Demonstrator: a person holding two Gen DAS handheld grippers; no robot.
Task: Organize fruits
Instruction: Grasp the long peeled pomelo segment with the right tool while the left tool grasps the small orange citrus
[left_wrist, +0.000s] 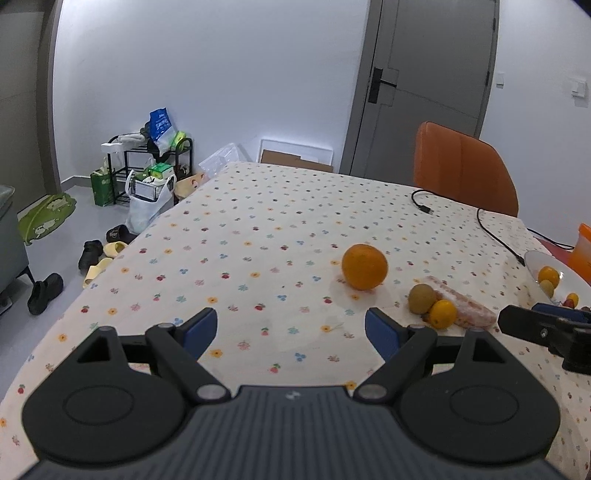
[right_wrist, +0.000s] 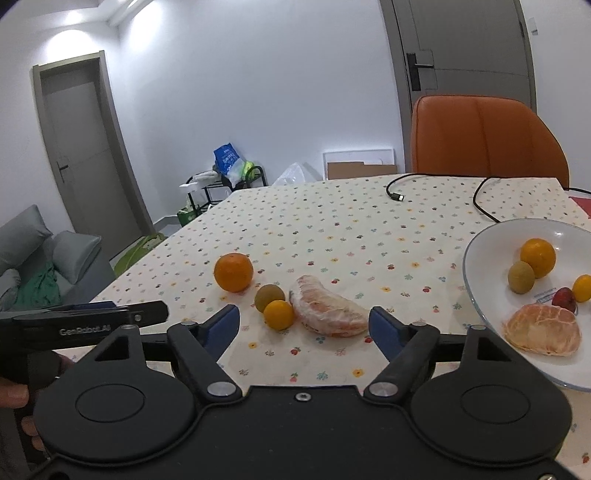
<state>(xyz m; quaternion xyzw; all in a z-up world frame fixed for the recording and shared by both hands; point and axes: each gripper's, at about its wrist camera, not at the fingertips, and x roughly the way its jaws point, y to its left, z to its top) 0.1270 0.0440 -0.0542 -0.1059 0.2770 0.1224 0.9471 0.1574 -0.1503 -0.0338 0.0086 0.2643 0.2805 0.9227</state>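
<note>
My left gripper (left_wrist: 291, 328), jaws wide and empty, hovers over the table (left_wrist: 258, 236); beyond it I see an orange (left_wrist: 364, 266), kiwi (left_wrist: 422, 298), kumquat (left_wrist: 442, 314) and pomelo wedge (left_wrist: 469, 306).

Both views are evenly and softly lit from overhead; a bright ceiling glow is seen at the upper left of the right wrist view. Faint shadows are cast beneath the orange (right_wrist: 233, 272). Straight lines are bowed by fisheye distortion toward the edges, and the corners are darkened.
</note>
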